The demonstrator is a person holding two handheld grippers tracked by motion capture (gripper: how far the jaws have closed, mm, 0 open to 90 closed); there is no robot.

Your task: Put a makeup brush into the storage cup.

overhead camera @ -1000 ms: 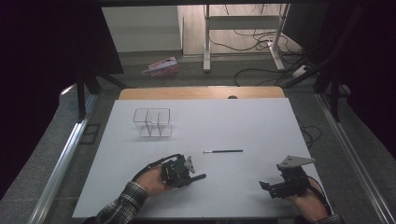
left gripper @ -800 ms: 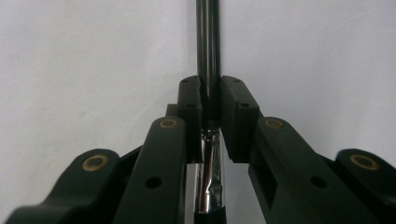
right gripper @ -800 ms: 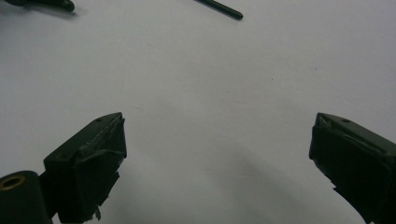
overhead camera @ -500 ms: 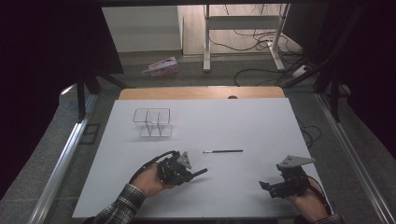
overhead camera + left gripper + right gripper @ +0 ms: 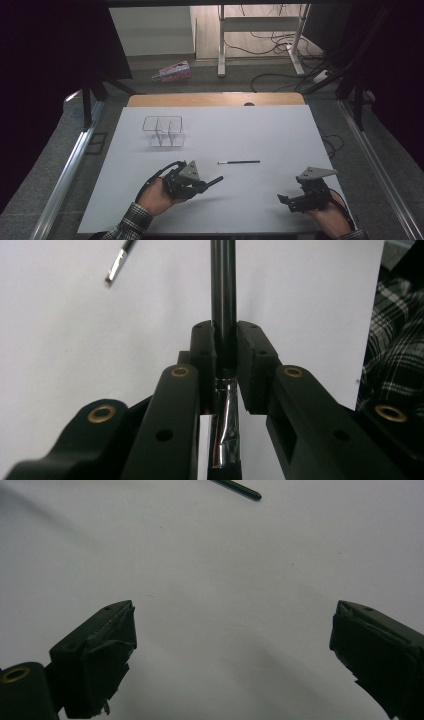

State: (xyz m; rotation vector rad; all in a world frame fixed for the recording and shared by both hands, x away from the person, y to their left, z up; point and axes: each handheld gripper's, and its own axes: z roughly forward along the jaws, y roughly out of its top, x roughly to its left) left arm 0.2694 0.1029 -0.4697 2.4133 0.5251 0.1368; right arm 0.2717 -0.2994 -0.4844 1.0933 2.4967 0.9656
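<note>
My left gripper (image 5: 201, 184) hovers just over the white table (image 5: 250, 130) at the front left, shut on a thin black brush (image 5: 215, 180) whose handle pokes out to the right. In the left gripper view the jaws (image 5: 223, 342) clamp the black brush (image 5: 222, 285) just above its silver ferrule. A second brush (image 5: 239, 162) lies flat on the table to the right of it; its tip (image 5: 118, 262) appears again in the left gripper view. My right gripper (image 5: 286, 200) rests open at the front right, nothing between its pads (image 5: 232, 630).
A clear wire-frame organiser (image 5: 163, 131) with compartments stands at the back left of the table. A pink-and-white packet (image 5: 172, 71) lies on the floor beyond the table, near desk legs and cables. A plaid sleeve (image 5: 392, 355) shows beside the left gripper.
The left gripper has risen a little off the table and drifted slightly right, carrying the brush. The right gripper has kept still.
</note>
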